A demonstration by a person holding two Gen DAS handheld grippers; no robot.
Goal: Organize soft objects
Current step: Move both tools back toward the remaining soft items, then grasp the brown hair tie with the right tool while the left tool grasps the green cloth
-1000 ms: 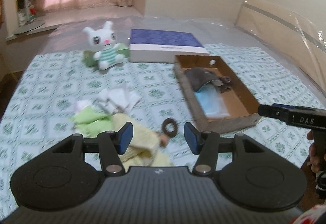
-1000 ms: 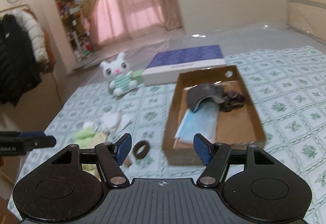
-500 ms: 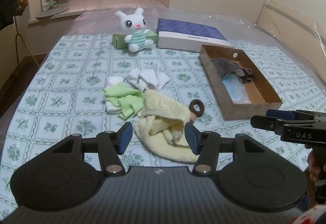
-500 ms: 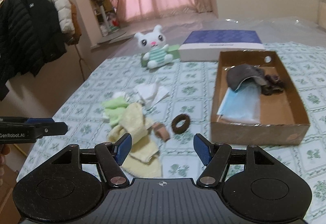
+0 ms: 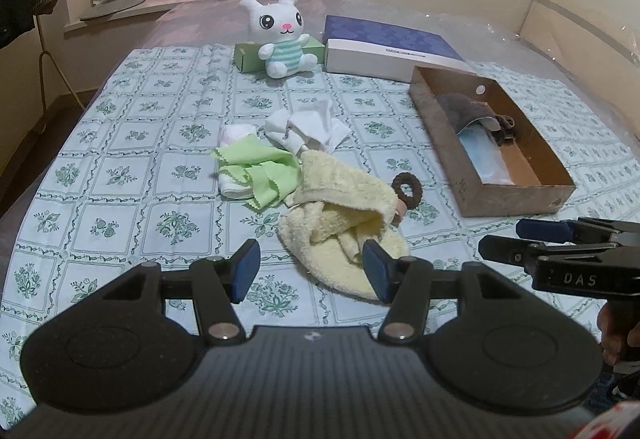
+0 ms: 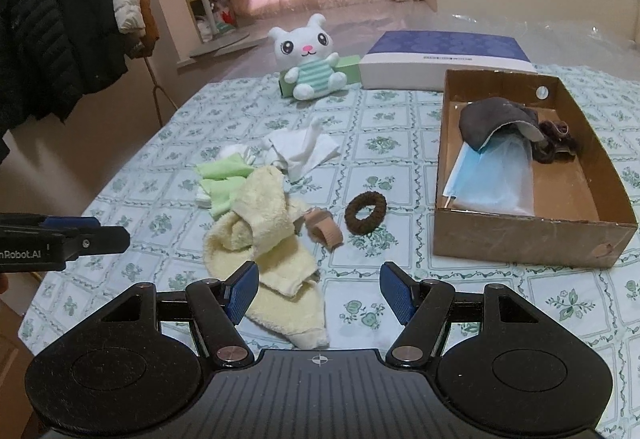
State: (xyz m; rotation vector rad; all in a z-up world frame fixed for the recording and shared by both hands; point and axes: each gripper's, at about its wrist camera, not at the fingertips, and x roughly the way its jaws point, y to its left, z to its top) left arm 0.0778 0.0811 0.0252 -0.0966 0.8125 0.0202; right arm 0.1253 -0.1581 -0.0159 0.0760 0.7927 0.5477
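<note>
Both your grippers are spread and hold nothing. Your left gripper (image 5: 311,270) hovers over the near edge of the crumpled pale-yellow terry towel (image 5: 340,207); your right gripper (image 6: 319,292) hangs above that towel's near corner (image 6: 276,263). The towel lies mid-bedsheet, touching the light-green scalloped cloth (image 5: 260,171) and white socks (image 5: 308,127). A brown fuzzy hair tie (image 6: 365,212) and a beige elastic band (image 6: 322,229) lie just beside it. The open brown cardboard box (image 6: 532,231) to the right contains a blue face mask (image 6: 492,179) and a dark grey cloth (image 6: 488,119).
</note>
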